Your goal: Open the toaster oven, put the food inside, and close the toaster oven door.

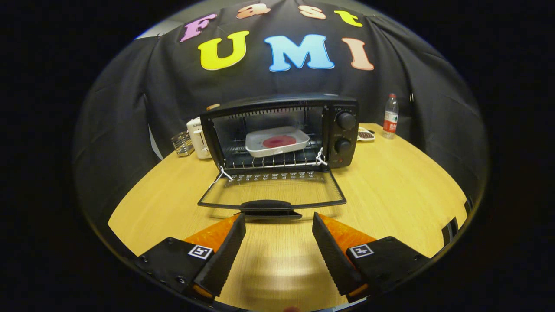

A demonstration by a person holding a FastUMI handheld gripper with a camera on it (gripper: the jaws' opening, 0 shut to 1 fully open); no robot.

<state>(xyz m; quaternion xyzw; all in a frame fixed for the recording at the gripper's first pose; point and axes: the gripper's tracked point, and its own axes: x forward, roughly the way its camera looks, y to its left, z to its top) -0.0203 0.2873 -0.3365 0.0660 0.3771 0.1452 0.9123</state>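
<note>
Tool: we see the tool (279,221) spread wide, holding nothing, its tips just short of the door handle.
Oven: the black toaster oven (342,130) stands on the light wooden surface (390,190), its glass door (272,190) folded down flat.
Food: a white rectangular tray (277,142) with a round red piece sits on the wire rack inside.
Nearby: we note a white toaster (198,138) to one side, a clear plastic bottle (390,116) to the other.

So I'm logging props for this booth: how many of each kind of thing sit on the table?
Toaster oven, door down, holding tray of food: 1
White toaster: 1
Wire rack: 1
Water bottle: 1
Small dish: 1
Total: 5
Open gripper holds nothing.
</note>
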